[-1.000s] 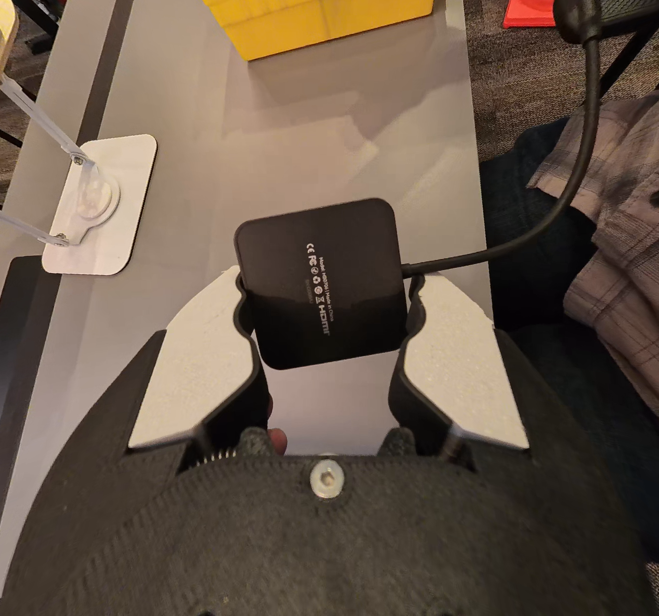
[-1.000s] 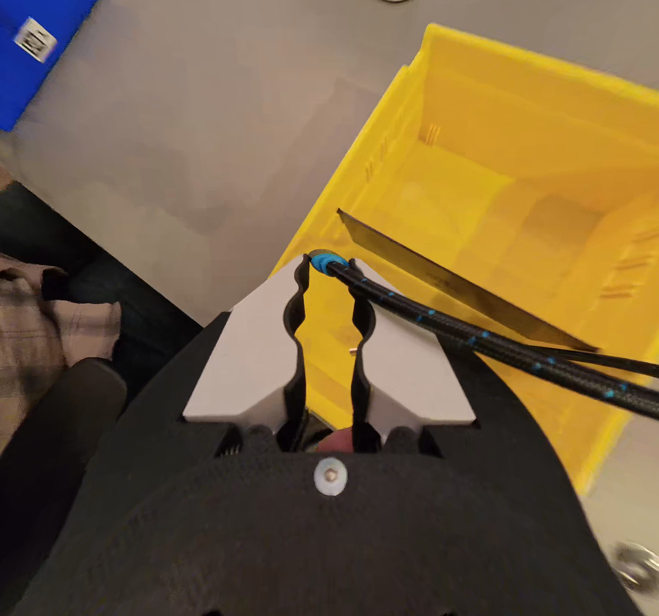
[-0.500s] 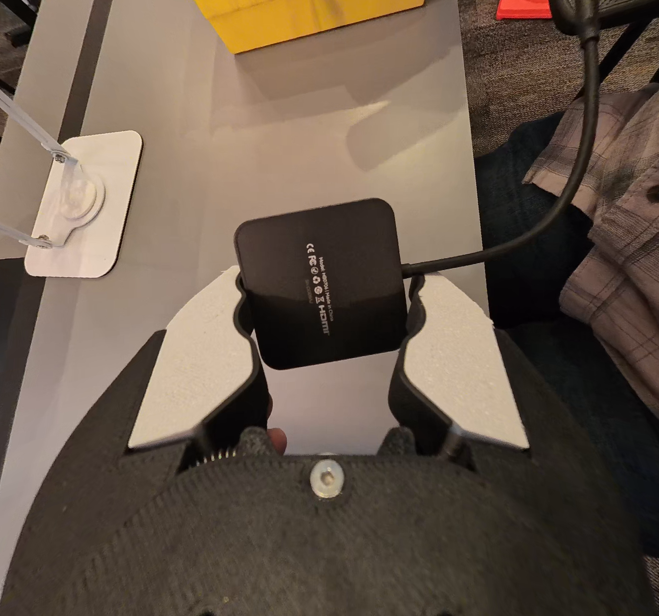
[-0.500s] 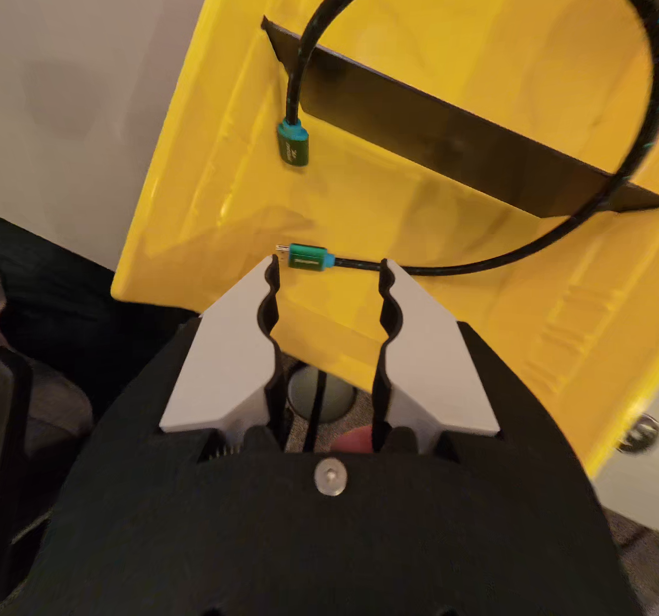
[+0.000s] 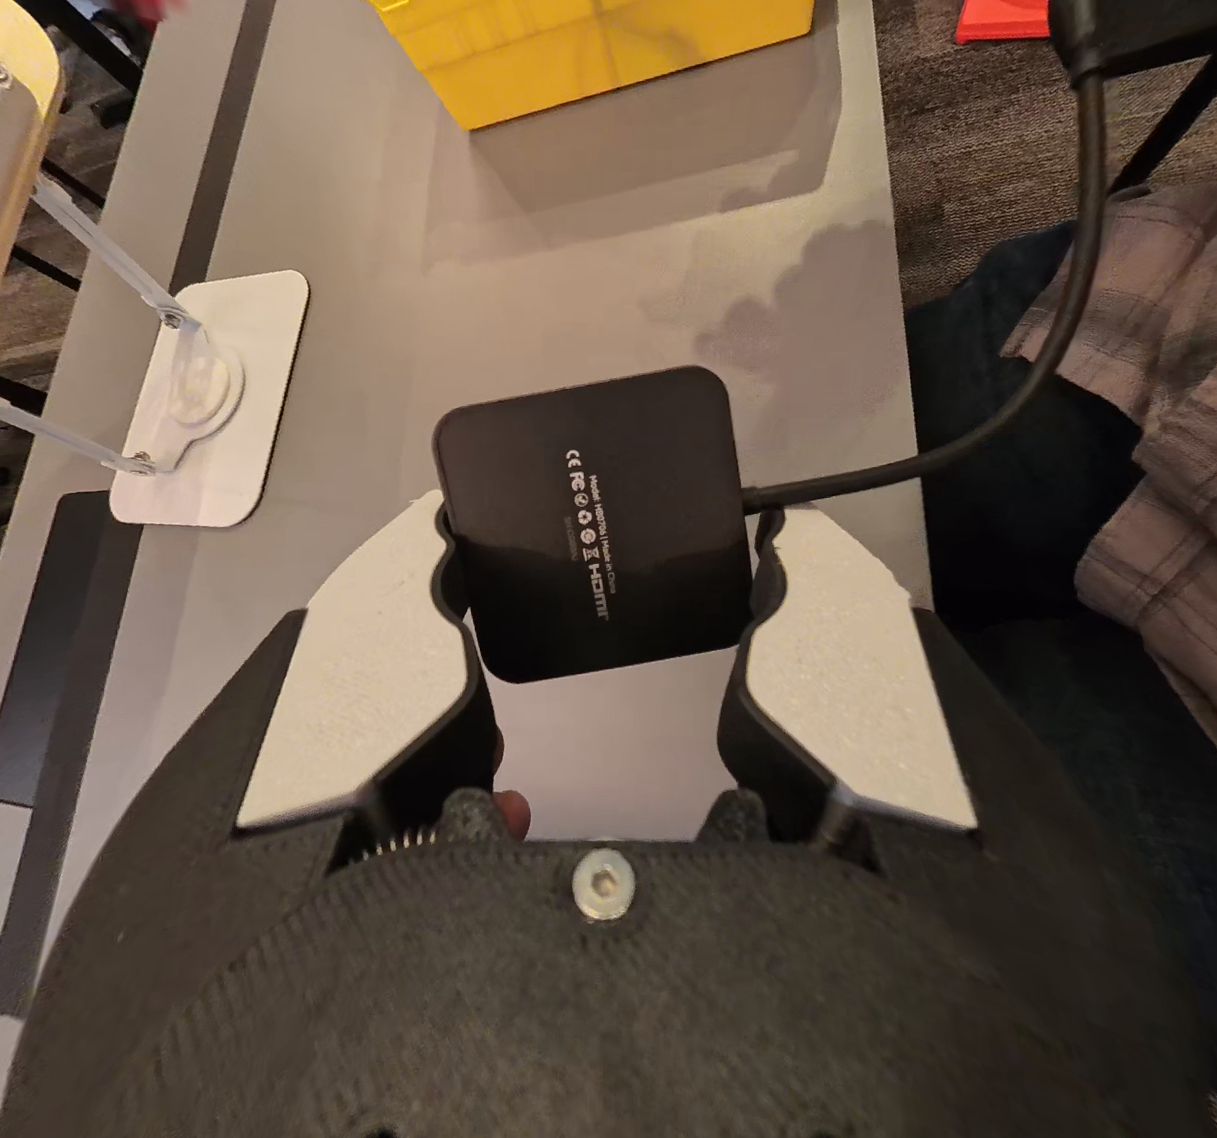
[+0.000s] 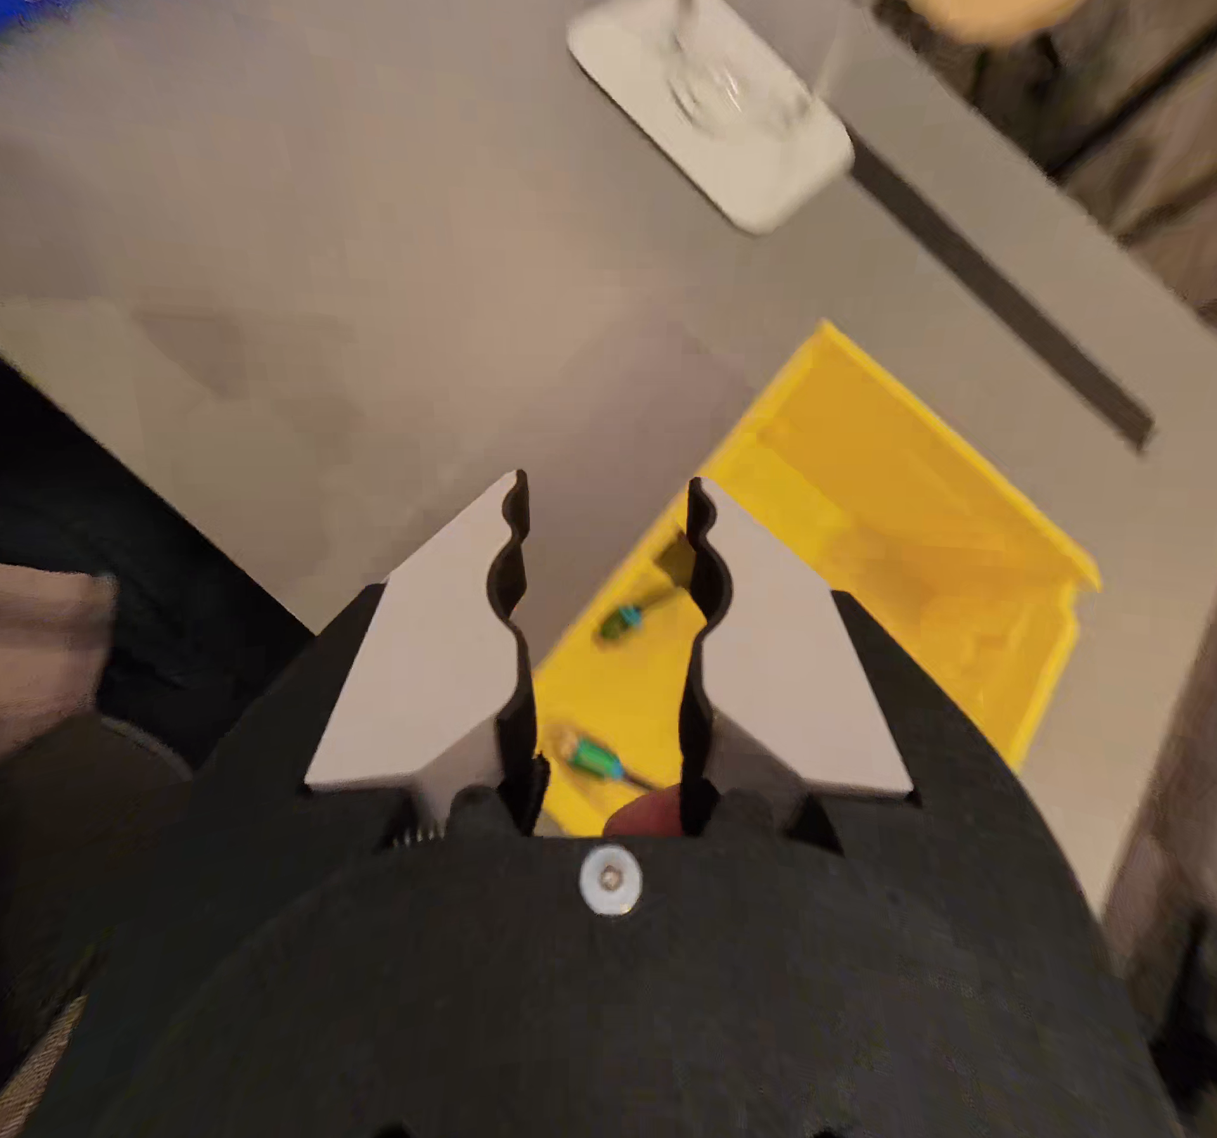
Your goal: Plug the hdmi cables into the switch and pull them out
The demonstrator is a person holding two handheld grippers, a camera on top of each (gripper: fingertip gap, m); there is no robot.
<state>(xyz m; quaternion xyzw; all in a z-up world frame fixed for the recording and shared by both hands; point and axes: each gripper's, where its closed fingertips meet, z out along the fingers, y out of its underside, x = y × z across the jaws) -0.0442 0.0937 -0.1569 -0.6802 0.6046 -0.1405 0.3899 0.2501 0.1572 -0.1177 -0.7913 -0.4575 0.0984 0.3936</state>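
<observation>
Now held off the grey table [image 5: 369,343] in the left gripper [image 5: 602,553], pinched by its two side edges between the fingers: the black switch [image 5: 593,514], flat and label side up. Attached lead [image 5: 1027,395] running off its right edge, curving far and right, past the table edge, up to a black plug. No hdmi cable seated in it, as far as can be seen; ports not visible from here.

Right gripper [image 6: 606,514] spread and holding nothing, hovering above the yellow bin [image 6: 889,580]. Below and behind the fingertips, on the near floor of the bin: two green-and-blue cable plugs [image 6: 589,761], one [image 6: 622,622] a little farther in. Long axes hard to read through the blur, roughly slanting across the gap between the fingers. Nearer to the plugs by far: the right gripper, so the next pick probably falls to it, with a drop back down and toward the near bin wall. White stand base [image 6: 711,119] far across the table.

Against a second ago: then pinching the braided cable near its blue collar, half a second ago already let go with both plugs lying in the bin, now drawn up and back from it with the view swung away. Left side unchanged, same pinch on the switch, bin merely slid a little in view.
</observation>
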